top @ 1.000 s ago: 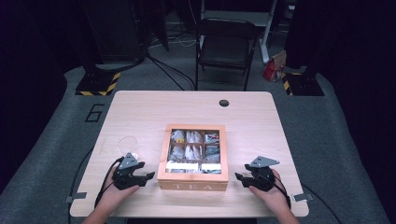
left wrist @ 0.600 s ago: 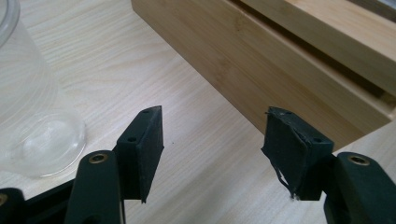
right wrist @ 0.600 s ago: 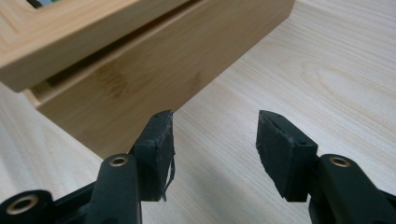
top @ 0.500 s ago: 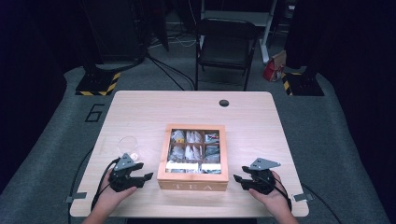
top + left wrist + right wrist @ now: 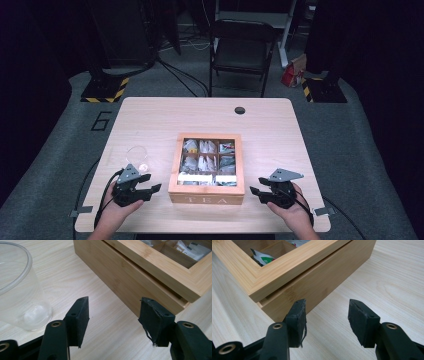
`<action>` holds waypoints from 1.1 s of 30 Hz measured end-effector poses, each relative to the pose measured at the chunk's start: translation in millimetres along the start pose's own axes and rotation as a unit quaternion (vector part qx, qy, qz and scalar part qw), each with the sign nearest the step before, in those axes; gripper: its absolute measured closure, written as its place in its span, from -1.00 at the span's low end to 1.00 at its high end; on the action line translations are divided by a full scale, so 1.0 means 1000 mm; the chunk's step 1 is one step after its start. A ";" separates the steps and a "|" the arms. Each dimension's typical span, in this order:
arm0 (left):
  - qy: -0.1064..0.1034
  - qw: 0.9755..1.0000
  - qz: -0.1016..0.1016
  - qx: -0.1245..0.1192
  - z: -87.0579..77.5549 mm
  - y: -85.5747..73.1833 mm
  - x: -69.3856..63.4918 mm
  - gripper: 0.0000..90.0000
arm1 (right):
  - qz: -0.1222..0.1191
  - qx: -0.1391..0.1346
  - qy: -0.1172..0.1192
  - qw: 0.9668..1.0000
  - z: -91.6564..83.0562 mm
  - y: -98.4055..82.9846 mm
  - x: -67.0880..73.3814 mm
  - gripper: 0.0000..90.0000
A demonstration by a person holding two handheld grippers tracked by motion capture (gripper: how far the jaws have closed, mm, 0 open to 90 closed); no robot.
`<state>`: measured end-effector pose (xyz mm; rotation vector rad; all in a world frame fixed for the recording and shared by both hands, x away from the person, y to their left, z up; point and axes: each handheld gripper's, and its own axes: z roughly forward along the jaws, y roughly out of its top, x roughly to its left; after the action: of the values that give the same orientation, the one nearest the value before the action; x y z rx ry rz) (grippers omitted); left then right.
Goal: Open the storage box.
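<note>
Tea box (image 5: 206, 168) sits mid-desk (image 5: 150, 120), lid closed; nothing begun. Left gripper (image 5: 153, 188) at its 8 o'clock, right gripper (image 5: 253, 191) at 4 o'clock: both jaws apart, just narrowing, empty. Opening remains.

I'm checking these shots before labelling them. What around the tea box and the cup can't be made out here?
- Tea box contents: in the high view the packets are too small to read; in both gripper views the top edge cuts off the compartments.
- Clear cup: cut off by the left and top edges in the left gripper view; faint in the high view.
- Box lid: a seam shows under the frame, but a hinge or latch cannot be told.
</note>
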<state>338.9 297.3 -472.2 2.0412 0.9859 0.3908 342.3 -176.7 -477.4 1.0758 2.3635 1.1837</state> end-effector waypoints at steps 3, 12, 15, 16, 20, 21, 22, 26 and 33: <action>0.000 1.000 -0.002 -0.001 -0.002 0.000 -0.001 -0.09 | 0.000 -0.001 0.003 1.000 -0.001 0.001 0.001 0.07; -0.001 1.000 0.000 -0.002 -0.013 0.005 -0.004 -0.09 | 0.002 -0.009 0.005 1.000 -0.015 0.006 0.008 0.11; -0.005 1.000 -0.004 -0.006 -0.016 0.006 -0.006 -0.07 | 0.008 -0.011 0.008 1.000 -0.018 0.008 0.008 0.12; -0.009 1.000 -0.002 -0.004 -0.019 0.006 -0.008 -0.06 | 0.007 -0.009 0.011 1.000 -0.021 0.010 0.009 0.12; -0.011 1.000 0.006 -0.004 -0.021 0.007 -0.012 -0.05 | 0.000 -0.009 0.013 1.000 -0.025 0.012 0.013 0.12; -0.016 1.000 0.003 -0.006 -0.022 0.007 -0.014 -0.04 | 0.001 -0.008 0.016 1.000 -0.026 0.012 0.015 0.12; -0.017 1.000 0.007 -0.005 -0.022 0.008 -0.014 -0.04 | -0.002 -0.007 0.018 1.000 -0.026 0.012 0.017 0.12; -0.019 1.000 0.006 -0.008 -0.022 0.008 -0.017 -0.04 | -0.009 -0.003 0.025 1.000 -0.027 0.012 0.024 0.12; -0.023 1.000 0.014 -0.005 -0.023 0.005 -0.025 0.05 | -0.009 -0.008 0.035 0.999 -0.025 0.006 0.030 0.09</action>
<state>311.8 289.3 -452.4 2.0483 0.9254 0.3610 312.0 -166.7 -455.1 1.0203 2.4064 1.2518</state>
